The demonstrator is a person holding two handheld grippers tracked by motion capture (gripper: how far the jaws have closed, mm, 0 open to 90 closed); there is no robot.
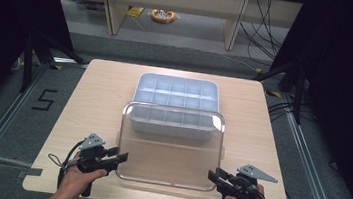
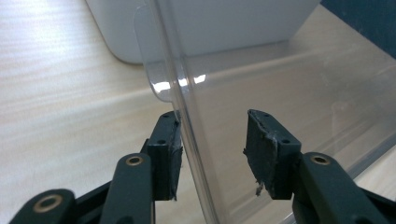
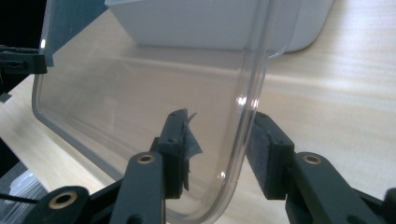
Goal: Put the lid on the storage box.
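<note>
Two claws work one clear lid [image 1: 171, 147] above a pale wooden bench [image 1: 89, 99], which stretches ahead of both claws. Beyond the claws, past the lid's far edge, a white tray [image 1: 176, 99] divided into compartments sits on the bench; seen through the lid, its near wall lies straight ahead of each claw. The lid is a rounded rectangle with a raised rim, tilted so its far edge stands higher than its near edge, and it spans the gap between the two claws.

The left claw [image 1: 118, 157] meets the lid's near left corner. In the left gripper view the left claw [image 2: 212, 149] straddles the rim [image 2: 187, 135]: one pad [image 2: 169, 158] lies against the rim's outer side, while the other pad [image 2: 266, 158] stands apart from the clear wall, so the jaws look fairly wide and whether they press I cannot tell.

The right claw [image 1: 216, 177] meets the near right corner. In the right gripper view the right claw [image 3: 219, 154] has the rim [image 3: 247, 116] between its pads, one pad [image 3: 264, 154] touching the rim's outside and the other [image 3: 177, 149] just inside, narrowly set around it
</note>
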